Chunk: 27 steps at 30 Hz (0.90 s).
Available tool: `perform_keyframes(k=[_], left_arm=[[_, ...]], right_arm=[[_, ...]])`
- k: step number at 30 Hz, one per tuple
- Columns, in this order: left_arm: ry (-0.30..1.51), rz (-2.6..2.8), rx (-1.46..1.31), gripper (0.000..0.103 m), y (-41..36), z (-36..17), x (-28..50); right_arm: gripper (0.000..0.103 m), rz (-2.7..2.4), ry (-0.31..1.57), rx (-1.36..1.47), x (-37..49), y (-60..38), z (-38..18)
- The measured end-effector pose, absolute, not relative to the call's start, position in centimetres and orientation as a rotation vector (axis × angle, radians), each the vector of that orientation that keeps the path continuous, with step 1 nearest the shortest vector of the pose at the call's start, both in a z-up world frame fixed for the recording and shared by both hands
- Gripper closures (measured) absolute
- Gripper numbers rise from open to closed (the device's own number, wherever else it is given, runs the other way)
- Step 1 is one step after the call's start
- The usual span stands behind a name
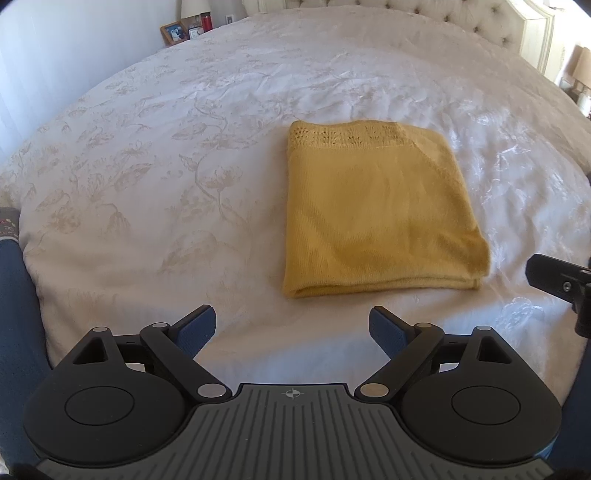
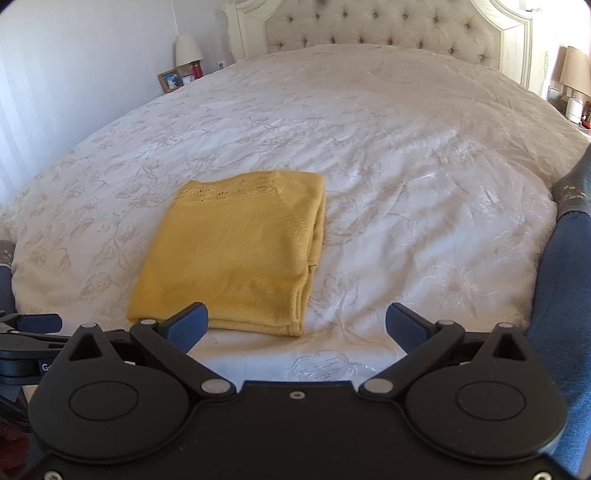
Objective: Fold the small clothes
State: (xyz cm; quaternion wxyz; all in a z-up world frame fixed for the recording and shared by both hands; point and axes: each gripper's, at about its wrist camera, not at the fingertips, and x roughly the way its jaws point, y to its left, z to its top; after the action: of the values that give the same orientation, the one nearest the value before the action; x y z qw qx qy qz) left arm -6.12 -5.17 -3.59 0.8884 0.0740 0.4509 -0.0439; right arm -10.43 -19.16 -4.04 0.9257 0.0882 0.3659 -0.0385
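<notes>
Left hand-held gripper (image 1: 291, 328), seen from its own wrist camera, stands with its jaws spread wide and nothing between them, above the near edge of the bed (image 1: 147, 184). A yellow knit garment (image 1: 376, 218) lies folded into a flat rectangle on the white floral bedspread, ahead and slightly right of the blue pads (image 1: 195, 332), apart from them. Its openwork band runs along the far edge. Part of the other gripper shows at the right edge.

Right hand-held gripper (image 2: 295, 325), in its own wrist view, is likewise spread and empty. The garment (image 2: 236, 251) lies ahead and to the left; its near edge appears just behind the left pad (image 2: 186, 326), contact not determinable. A tufted headboard (image 2: 388, 33) stands beyond.
</notes>
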Motion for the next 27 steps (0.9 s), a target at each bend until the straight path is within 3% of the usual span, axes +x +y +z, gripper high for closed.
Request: perform_keyframes(k=[27], left_arm=[[0.941,-0.13,0.153,0.012,-5.62,-3.81,-6.27]], right_arm=[[0.001,-0.062,0.757,0.215,-10.26,-18.79,-4.4]])
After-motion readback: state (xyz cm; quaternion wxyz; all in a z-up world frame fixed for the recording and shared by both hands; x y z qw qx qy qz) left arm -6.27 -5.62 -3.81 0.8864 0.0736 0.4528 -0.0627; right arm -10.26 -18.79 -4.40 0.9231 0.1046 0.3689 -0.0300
